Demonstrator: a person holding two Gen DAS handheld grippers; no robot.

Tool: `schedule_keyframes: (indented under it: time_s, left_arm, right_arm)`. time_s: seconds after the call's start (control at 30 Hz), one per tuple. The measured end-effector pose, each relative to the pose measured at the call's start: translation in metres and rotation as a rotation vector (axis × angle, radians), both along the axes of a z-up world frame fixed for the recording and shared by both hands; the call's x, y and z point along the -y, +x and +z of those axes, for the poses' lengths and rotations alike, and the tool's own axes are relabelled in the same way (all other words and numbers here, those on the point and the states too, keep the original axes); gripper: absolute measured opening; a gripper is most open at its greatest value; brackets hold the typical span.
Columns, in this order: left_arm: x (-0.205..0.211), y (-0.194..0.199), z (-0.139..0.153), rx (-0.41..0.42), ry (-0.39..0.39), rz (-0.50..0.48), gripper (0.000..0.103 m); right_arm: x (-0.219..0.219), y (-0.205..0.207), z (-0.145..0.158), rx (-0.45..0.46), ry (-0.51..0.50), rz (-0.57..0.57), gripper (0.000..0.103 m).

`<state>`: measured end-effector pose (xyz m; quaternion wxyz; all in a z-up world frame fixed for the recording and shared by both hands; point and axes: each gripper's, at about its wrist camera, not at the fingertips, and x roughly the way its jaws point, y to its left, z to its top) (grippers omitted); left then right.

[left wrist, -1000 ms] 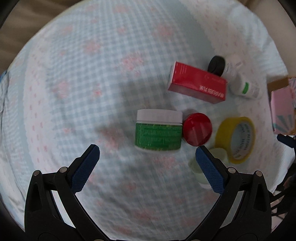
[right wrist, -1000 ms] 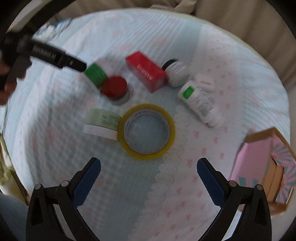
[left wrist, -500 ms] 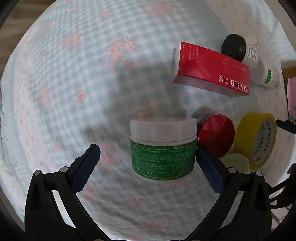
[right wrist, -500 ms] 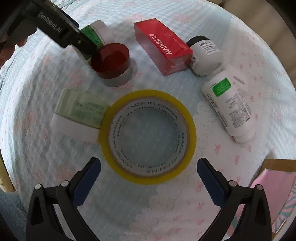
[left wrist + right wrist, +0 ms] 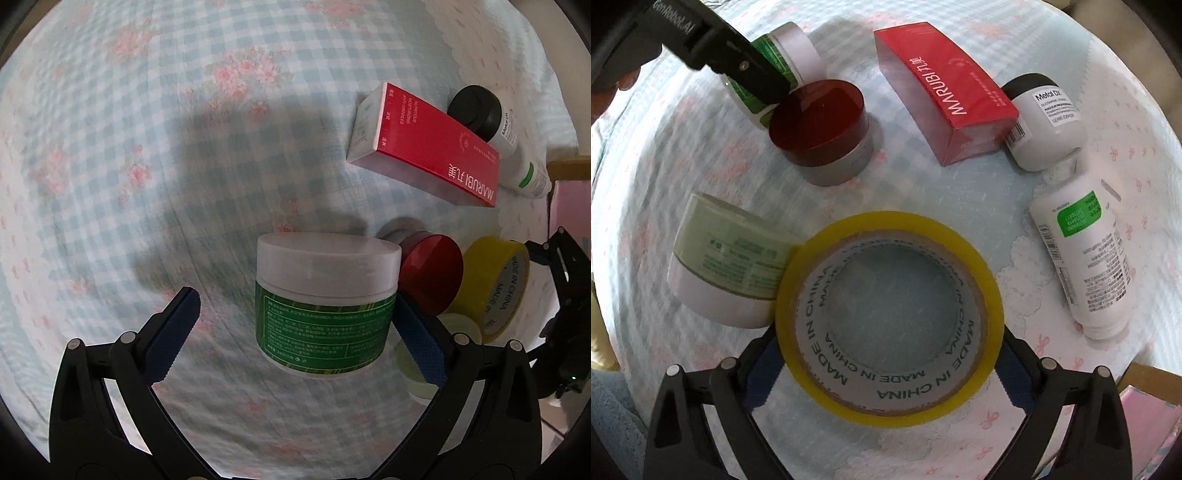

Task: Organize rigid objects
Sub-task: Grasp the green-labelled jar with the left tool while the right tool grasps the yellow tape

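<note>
Moved: Both grippers have been brought down closer to the things on the checked cloth (image 5: 184,155), so the jar and tape look bigger than a second ago.
Cloth: A soft blue cover with pink flowers is spread under everything; it may wrinkle when things are slid.
Red box (image 5: 945,92): It is laid flat behind the tape, touching a small white bottle with a black cap (image 5: 1043,118). It is stiff card and should be light.
Green jar (image 5: 325,302): It lies on its side, white lid away from the camera. It is hard and smooth, so it may roll or slip. The round middle is best held.
Left gripper (image 5: 295,339): The jaws have just been closing a little but are wide apart. The jar is between them; one pad is at its side, the other is well apart. Nothing is held yet.
Tape roll (image 5: 890,317): It lies flat, stiff and light, and is best pinched across its outer rim.
Right gripper (image 5: 886,369): The jaws have just been closing; they sit at both sides of the roll, but a firm hold cannot be told.
In the way: A pale green jar (image 5: 727,266) touches the tape, and a red-lidded jar (image 5: 430,273) sits just beside the green jar.
</note>
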<state>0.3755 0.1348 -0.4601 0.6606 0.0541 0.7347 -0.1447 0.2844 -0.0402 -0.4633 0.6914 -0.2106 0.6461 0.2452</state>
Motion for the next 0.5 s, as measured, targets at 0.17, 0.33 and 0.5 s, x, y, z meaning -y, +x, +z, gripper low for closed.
schedule_keyframes:
  time_s: [0.17, 0.33, 0.5]
  left_arm:
    - [0.0, 0.001, 0.004, 0.037, 0.061, -0.1, 0.075]
    - [0.003, 0.008, -0.012, -0.002, 0.046, -0.076, 0.069]
    - [0.008, 0.013, -0.012, 0.039, 0.072, -0.079, 0.068]
  right_arm:
    - [-0.011, 0.0, -0.007, 0.006, -0.022, -0.001, 0.097]
    - [-0.024, 0.002, -0.011, 0.006, -0.033, -0.034, 0.097]
    - [-0.027, -0.01, -0.009, 0.018, -0.031, -0.064, 0.097]
